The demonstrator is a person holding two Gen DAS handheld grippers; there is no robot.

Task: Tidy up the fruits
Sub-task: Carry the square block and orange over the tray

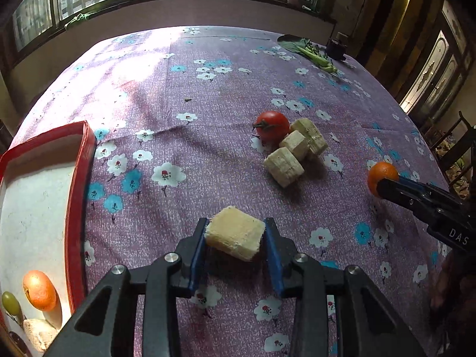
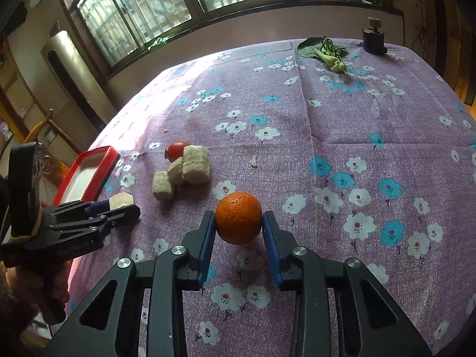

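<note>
Your left tool (image 1: 235, 239) is clamped on a pale yellow banana chunk (image 1: 235, 241), its blue pads (image 1: 197, 258) pressed against both sides, and the chunk hangs above the flowered purple tabletop (image 1: 184, 160) with its shadow beneath it. Your right tool (image 2: 239, 226) grips an orange (image 2: 238, 221) in the same way, one blue pad on each side, the fruit lifted off the cloth. Take the cherry tomato (image 1: 272, 125) as your landmark: three more banana pieces (image 1: 297, 148) lie bunched right against it on its near side, touching one another, and your held chunk sits nearer to you than that cluster. The held orange is off to the right of the tomato, well apart from it. Far to the left of the tomato stands the red-rimmed tray (image 1: 78, 178) with a white floor; in its near end rest a second orange (image 1: 39, 290), a green grape (image 1: 11, 303) just beside it, and a pale banana piece (image 1: 38, 333) partly cut off by your left tool's frame. Beyond the tomato, at the far right corner of the tabletop, a leafy green vegetable (image 2: 324, 52) lies near a small dark container (image 2: 373, 40).
</note>
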